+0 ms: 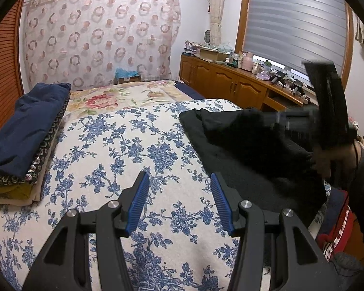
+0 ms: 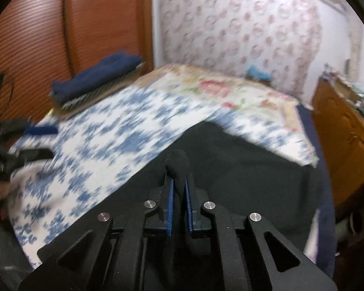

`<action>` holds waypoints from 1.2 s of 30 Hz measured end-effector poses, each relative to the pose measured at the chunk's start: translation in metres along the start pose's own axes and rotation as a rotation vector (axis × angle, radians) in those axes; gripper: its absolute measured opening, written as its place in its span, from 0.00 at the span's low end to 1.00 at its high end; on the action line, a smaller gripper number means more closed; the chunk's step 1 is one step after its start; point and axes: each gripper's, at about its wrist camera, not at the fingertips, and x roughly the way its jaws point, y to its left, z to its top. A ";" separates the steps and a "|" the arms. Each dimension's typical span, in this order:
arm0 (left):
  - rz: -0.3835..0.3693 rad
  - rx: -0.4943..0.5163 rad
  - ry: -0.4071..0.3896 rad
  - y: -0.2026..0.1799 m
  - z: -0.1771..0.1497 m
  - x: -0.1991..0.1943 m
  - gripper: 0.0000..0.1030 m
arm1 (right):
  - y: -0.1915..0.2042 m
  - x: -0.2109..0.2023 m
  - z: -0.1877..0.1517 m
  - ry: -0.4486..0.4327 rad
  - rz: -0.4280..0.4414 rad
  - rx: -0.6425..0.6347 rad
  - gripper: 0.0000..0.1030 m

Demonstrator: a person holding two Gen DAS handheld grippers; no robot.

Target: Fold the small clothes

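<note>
Bed [image 1: 114, 145] with blue-flowered cover; wooden cabinets [image 1: 230, 82] far right. No legible writing. Left gripper [image 1: 179, 181] released, empty; right gripper [image 2: 179, 181] clenched on black garment [image 2: 242, 169].

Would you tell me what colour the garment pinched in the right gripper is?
Black; the garment shows best in the right wrist view, pinched in the right gripper.

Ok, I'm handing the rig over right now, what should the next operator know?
Right gripper: shut on a pinch of the black garment, which lies on the right side of the bedspread.
Left gripper: open, holding nothing, above bare bedspread.
Done: a stack of folded clothes sits at the left edge of the bed, navy piece on top.
Left: the black garment is still rumpled; fold it, then likely add it to the stack.
</note>
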 end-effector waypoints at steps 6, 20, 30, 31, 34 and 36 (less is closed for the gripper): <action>-0.012 0.010 0.010 -0.005 -0.002 0.004 0.50 | -0.067 -0.011 0.032 -0.020 -0.173 0.017 0.05; -0.049 0.040 0.057 -0.020 -0.010 0.015 0.50 | -0.171 0.022 0.008 0.141 -0.423 0.198 0.37; -0.086 0.065 0.074 -0.037 -0.013 0.022 0.50 | -0.092 -0.058 -0.037 0.082 -0.317 0.176 0.37; -0.088 0.067 0.075 -0.038 -0.014 0.022 0.50 | -0.086 -0.061 -0.041 0.081 -0.308 0.177 0.38; -0.097 0.073 0.084 -0.041 -0.016 0.024 0.50 | -0.062 -0.069 -0.061 0.097 -0.293 0.179 0.38; -0.104 0.076 0.092 -0.044 -0.018 0.027 0.50 | -0.048 -0.070 -0.074 0.116 -0.297 0.183 0.39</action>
